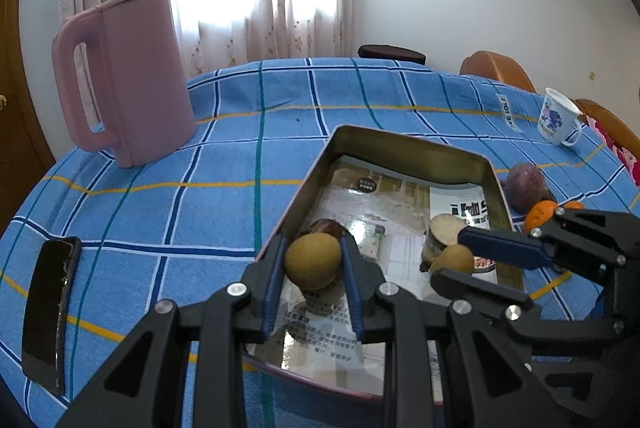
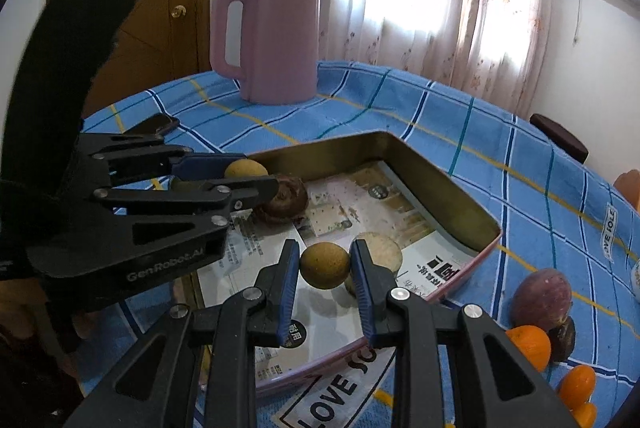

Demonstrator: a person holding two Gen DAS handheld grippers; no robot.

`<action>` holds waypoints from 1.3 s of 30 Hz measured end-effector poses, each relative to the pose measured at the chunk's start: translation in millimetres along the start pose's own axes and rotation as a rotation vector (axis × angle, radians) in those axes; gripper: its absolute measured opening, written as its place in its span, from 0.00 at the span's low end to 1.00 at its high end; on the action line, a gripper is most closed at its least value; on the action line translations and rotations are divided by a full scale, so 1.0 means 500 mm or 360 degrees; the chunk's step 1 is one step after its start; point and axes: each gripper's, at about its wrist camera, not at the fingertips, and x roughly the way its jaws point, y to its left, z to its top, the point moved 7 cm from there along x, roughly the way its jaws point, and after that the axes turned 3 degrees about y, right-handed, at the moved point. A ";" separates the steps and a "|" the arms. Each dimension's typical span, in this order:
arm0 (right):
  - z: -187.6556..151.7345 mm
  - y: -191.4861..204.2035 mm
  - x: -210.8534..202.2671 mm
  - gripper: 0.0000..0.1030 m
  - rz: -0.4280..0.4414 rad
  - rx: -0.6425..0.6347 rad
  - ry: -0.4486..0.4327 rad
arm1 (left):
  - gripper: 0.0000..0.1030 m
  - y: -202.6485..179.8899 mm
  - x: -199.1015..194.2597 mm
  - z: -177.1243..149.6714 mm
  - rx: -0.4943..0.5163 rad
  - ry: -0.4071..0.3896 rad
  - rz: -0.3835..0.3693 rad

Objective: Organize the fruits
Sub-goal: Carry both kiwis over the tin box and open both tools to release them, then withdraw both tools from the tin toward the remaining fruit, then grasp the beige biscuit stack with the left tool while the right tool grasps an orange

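Note:
A metal tray [image 1: 404, 143] lined with printed paper sits on the blue checked tablecloth. My left gripper [image 1: 314, 260] is shut on a yellow-brown round fruit [image 1: 313, 260] over the tray's near left part, above a dark brown fruit [image 1: 326, 226]. My right gripper [image 2: 325, 266] is shut on a second yellow-brown round fruit [image 2: 325, 265] over the tray [image 2: 440, 203], next to a pale cut piece [image 2: 382, 248]. The right gripper also shows in the left wrist view [image 1: 464, 260]. The left gripper also shows in the right wrist view [image 2: 244, 175].
A purple fruit [image 2: 541, 298], orange fruits [image 2: 530, 346] and a dark fruit [image 2: 563, 340] lie on the cloth right of the tray. A pink kettle [image 1: 128, 75] stands at the back left. A black phone [image 1: 50, 312] lies at left. A white cup [image 1: 558, 117] is at the far right.

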 end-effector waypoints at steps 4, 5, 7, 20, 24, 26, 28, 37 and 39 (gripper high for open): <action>-0.002 -0.009 -0.011 0.43 -0.0033 0.0032 -0.0030 | 0.40 -0.007 -0.009 0.001 0.0017 -0.0028 0.0012; -0.004 -0.015 -0.021 0.48 -0.0044 0.0047 -0.0054 | 0.45 -0.011 -0.015 0.001 0.0015 -0.0038 -0.0001; -0.012 -0.030 -0.053 0.49 -0.0063 0.0071 -0.0104 | 0.62 -0.019 -0.036 0.004 0.0017 -0.0088 0.0026; -0.204 -0.294 -0.253 0.49 -0.0533 0.0521 -0.0126 | 0.71 -0.246 -0.098 0.011 0.0220 -0.0184 -0.0277; -0.233 -0.341 -0.258 0.49 -0.0552 0.0625 -0.0078 | 0.71 -0.327 -0.081 -0.004 0.0327 -0.0119 -0.0345; -0.235 -0.345 -0.249 0.49 -0.0533 0.0627 -0.0054 | 0.71 -0.359 -0.071 -0.009 0.0365 -0.0084 -0.0371; -0.242 -0.352 -0.240 0.49 -0.0516 0.0646 -0.0022 | 0.71 -0.385 -0.058 -0.014 0.0396 -0.0036 -0.0392; -0.254 -0.368 -0.216 0.49 -0.0352 0.0741 0.0013 | 0.50 -0.444 -0.021 -0.046 0.0449 0.0120 -0.0480; -0.252 -0.367 -0.212 0.49 -0.0325 0.0728 0.0017 | 0.50 -0.450 -0.021 -0.047 0.0458 0.0113 -0.0474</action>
